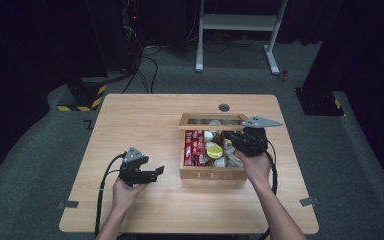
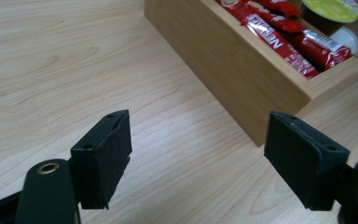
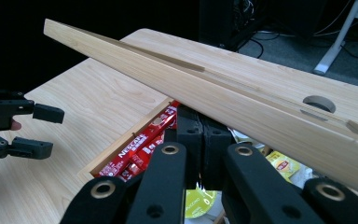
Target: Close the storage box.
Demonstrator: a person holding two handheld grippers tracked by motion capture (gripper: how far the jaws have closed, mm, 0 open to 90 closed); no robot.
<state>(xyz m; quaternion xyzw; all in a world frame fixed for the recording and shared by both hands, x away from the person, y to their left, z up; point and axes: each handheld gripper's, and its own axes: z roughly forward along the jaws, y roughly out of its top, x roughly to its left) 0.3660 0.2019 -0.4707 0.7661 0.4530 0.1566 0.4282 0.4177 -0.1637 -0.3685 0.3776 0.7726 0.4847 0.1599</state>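
Now lid [image 3: 242, 93] between right fingers [image 3: 191, 135].

Desk [image 1: 145, 115]: light wood, with rounded corners and a small round hole [image 1: 224, 107] near the far edge.
On the desk: a wooden tea box [image 1: 212, 174], right of the middle.

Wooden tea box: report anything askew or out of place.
Nothing stands out. The wooden tea box sits square on the light wooden table, lid raised, red sachets lined up in their compartment, nothing spilled around it.
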